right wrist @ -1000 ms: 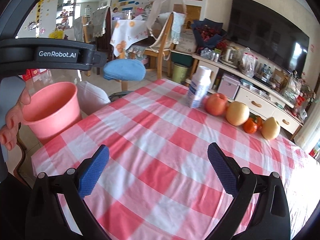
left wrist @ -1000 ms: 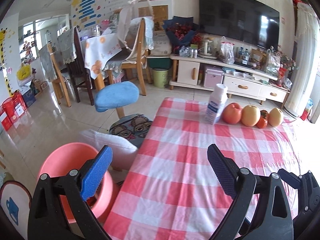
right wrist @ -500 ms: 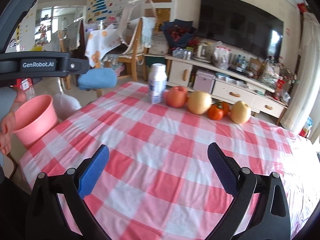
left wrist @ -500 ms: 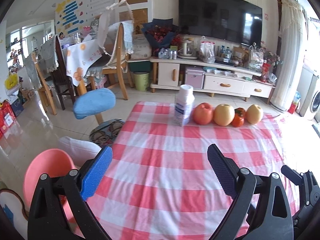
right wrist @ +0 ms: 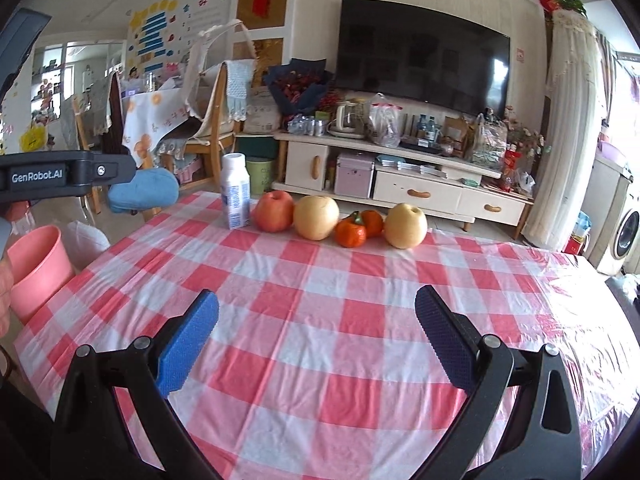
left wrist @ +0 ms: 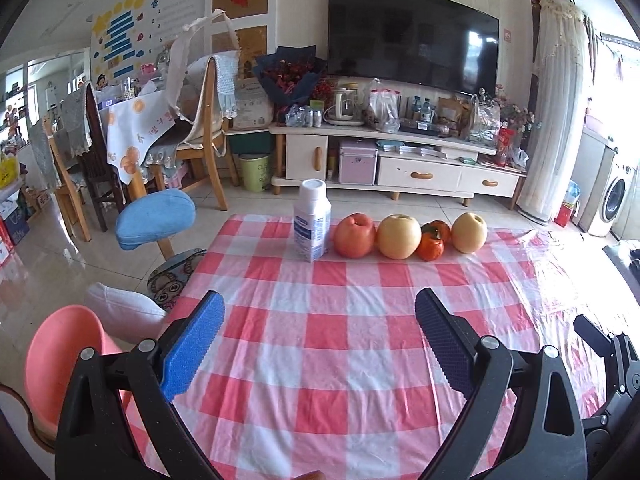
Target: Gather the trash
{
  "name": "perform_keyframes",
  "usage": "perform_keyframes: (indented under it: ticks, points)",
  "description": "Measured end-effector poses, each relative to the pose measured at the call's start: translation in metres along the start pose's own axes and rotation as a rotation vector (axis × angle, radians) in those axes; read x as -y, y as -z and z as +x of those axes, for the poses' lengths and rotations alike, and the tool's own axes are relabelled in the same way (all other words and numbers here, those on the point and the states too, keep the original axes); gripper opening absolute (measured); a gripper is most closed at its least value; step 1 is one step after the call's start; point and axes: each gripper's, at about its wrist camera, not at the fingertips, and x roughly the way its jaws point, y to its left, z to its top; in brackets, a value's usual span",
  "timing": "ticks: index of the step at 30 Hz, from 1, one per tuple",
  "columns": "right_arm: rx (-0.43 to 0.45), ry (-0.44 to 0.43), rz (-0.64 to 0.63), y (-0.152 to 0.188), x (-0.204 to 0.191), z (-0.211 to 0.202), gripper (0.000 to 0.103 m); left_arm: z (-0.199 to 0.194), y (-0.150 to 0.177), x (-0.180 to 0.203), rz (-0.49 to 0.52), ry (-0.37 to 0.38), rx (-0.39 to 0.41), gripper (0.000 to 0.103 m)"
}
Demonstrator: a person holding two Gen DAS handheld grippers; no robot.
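My view swung from counter's left edge to face row at far edge head-on since a second ago. Left hand-held gripper (left wrist: 318,342) fingers apart, empty; right hand-held gripper (right wrist: 316,340) same, empty. Milk bottle (left wrist: 312,224) upright at far edge of counter (left wrist: 320,360), just beside apple (left wrist: 355,235), pears and persimmons. Pink bin (left wrist: 60,364) on floor, left of counter. My read: bottle is only trash; both grippers now lined up for reach.
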Motion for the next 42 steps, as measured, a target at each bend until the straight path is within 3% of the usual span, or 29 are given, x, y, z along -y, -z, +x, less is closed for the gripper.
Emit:
perform_keyframes:
  ticks: [18, 32, 37, 42]
  points:
    - [-0.007, 0.029, 0.077, 0.013, 0.047, 0.004, 0.099, 0.013, 0.007, 0.035, 0.033, -0.01, -0.026, 0.096]
    - [-0.039, 0.012, 0.111, 0.021, 0.061, 0.017, 0.099, 0.027, 0.019, 0.063, 0.088, 0.0, -0.037, 0.096]
    - [-0.092, 0.013, 0.128, 0.029, 0.065, 0.034, 0.099, 0.05, 0.031, 0.07, 0.093, -0.001, -0.113, 0.096]
    - [-0.177, 0.024, 0.153, 0.039, 0.071, 0.058, 0.099, 0.094, 0.055, 0.072, 0.035, -0.005, -0.251, 0.096]
